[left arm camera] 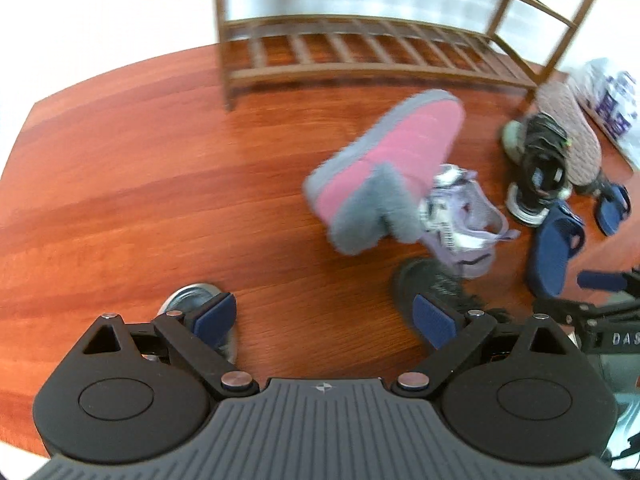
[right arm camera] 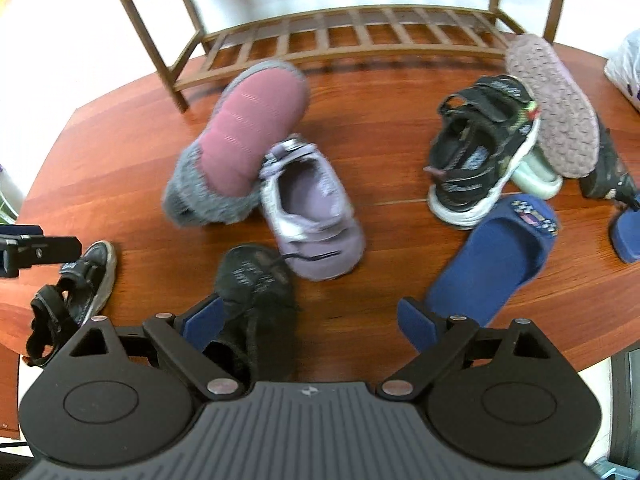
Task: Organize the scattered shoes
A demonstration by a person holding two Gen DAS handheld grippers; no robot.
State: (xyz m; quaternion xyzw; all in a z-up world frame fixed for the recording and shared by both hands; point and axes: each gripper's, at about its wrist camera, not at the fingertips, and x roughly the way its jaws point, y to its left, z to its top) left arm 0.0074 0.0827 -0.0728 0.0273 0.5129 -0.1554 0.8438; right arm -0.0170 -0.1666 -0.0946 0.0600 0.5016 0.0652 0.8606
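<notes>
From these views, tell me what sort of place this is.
Probably a home entryway: a wooden shoe rack stands against a white wall, and mixed shoes, such as a pink slipper and a blue slide, lie scattered on a red-brown wooden surface.

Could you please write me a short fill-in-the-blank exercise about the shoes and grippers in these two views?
1. The pink slipper leans on the ____ shoe.
2. The wooden rack's bottom shelf holds ____ shoes.
3. Both the left gripper and the right gripper are ____.

Missing words: lavender; no; open
</notes>
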